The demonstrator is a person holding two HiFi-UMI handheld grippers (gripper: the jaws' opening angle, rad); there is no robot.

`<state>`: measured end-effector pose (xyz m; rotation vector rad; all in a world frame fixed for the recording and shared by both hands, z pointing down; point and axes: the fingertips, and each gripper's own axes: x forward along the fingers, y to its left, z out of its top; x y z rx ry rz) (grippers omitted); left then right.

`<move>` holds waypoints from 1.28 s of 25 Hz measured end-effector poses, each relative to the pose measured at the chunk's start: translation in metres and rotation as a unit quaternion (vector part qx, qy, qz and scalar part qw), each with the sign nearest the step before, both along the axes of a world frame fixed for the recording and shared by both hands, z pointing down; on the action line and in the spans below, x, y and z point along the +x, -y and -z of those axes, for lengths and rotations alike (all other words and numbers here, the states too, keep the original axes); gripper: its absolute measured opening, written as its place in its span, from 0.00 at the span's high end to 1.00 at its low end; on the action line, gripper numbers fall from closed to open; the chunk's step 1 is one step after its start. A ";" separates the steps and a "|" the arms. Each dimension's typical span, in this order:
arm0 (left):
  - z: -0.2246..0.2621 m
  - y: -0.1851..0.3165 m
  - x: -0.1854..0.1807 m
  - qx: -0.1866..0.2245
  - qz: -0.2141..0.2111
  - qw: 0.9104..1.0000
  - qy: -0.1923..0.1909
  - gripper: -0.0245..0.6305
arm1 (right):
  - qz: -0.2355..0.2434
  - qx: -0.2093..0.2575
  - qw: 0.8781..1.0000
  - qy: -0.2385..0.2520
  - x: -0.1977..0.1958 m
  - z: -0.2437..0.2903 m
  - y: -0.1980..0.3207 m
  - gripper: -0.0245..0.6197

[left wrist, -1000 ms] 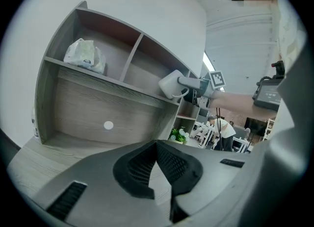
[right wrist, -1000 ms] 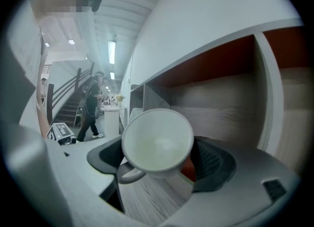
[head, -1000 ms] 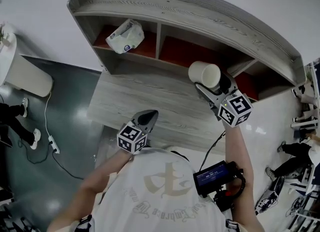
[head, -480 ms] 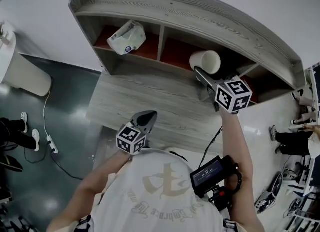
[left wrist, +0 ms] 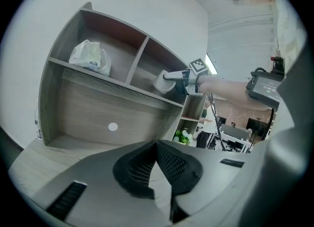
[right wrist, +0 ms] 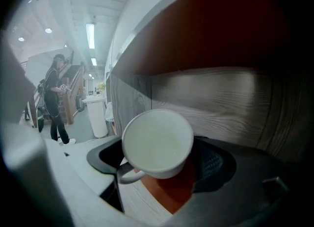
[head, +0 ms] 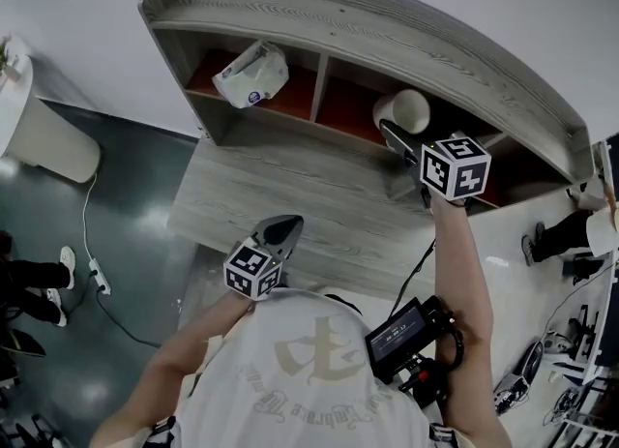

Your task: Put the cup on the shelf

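Cup (right wrist: 157, 142) is white, lying on its side with the mouth toward the camera and the handle low-left. It's inside the shelf (head: 387, 25) middle compartment, over the red floor; can't tell if it touches down. Right gripper (head: 395, 134) is clamped on it. Left gripper (left wrist: 156, 145) has jaws together and empty, low over the desk. White bag (head: 251, 74) is in the left compartment.
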<state>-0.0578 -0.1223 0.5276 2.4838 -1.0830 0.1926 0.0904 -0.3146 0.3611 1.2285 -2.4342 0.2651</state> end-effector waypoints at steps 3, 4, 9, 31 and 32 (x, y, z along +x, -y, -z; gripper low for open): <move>-0.001 0.002 -0.001 -0.001 0.000 1.000 0.000 0.96 | 0.002 -0.022 1.000 -0.015 -0.001 -0.004 0.004 0.31; -0.001 0.002 -0.001 -0.001 0.001 1.000 0.000 0.96 | 0.002 -0.030 0.999 -0.020 -0.001 -0.006 0.005 0.30; -0.002 0.003 -0.002 -0.002 0.003 1.000 -0.001 0.96 | -0.011 -0.053 0.998 -0.034 -0.001 -0.019 0.007 0.30; -0.006 0.004 -0.016 -0.008 0.014 1.000 -0.002 0.96 | -0.052 -0.039 0.997 0.044 -0.006 -0.009 0.032 0.30; -0.006 0.004 -0.015 -0.008 0.014 1.000 -0.002 0.96 | -0.056 -0.034 0.997 0.049 -0.005 -0.007 0.033 0.30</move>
